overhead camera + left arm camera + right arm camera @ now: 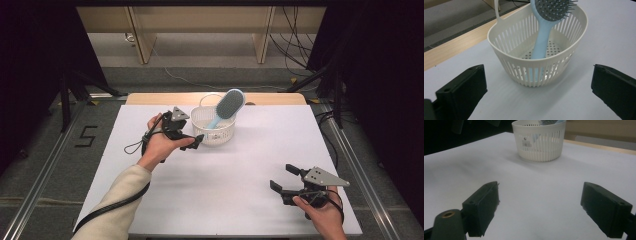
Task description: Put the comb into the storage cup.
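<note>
A white slotted plastic basket (pixel 214 131) stands on the far middle of the white table (pixel 225 195). A light blue hairbrush (pixel 229 106) with grey bristles leans in it, handle down and head over the far right rim. My left gripper (pixel 194 134) is open just left of the basket, its jaws pointing at the wall without touching it. In the left gripper view the basket (pixel 536 72) and the brush handle (pixel 542 40) sit ahead between the wide jaws. My right gripper (pixel 284 177) is open and empty near the front right corner, with the basket (pixel 539 142) far ahead.
A bare wooden strip (pixel 150 98) runs along the table's far edge. Beyond it are shelf legs and floor cables (pixel 295 55). Black stand legs (pixel 75 85) flank the table on both sides. White surface stretches between the two grippers.
</note>
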Tool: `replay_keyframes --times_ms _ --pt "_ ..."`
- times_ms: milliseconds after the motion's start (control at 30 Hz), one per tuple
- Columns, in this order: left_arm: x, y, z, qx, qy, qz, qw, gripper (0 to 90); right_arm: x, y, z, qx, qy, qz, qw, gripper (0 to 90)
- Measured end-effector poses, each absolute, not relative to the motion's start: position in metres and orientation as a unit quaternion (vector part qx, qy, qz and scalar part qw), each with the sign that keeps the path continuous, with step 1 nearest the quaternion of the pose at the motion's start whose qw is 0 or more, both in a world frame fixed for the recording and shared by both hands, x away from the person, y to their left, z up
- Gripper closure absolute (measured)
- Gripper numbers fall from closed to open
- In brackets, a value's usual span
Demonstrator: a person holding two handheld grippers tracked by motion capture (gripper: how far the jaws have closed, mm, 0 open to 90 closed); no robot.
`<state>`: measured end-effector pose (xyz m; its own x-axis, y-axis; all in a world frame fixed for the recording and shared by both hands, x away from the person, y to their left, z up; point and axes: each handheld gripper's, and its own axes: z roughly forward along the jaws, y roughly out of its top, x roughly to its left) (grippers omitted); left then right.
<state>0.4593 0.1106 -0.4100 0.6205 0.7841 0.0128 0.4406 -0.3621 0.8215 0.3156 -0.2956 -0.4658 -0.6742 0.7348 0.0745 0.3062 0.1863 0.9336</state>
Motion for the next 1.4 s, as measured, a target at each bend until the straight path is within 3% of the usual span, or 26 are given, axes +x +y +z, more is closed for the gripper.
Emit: replay_keyframes --times_ms 1400 --pt "0.403 0.143 -0.419 0.791 0.372 0.217 0.434 0.0 0.315 -0.296 -0.465 0.351 0.741 0.534 0.205 15.7"
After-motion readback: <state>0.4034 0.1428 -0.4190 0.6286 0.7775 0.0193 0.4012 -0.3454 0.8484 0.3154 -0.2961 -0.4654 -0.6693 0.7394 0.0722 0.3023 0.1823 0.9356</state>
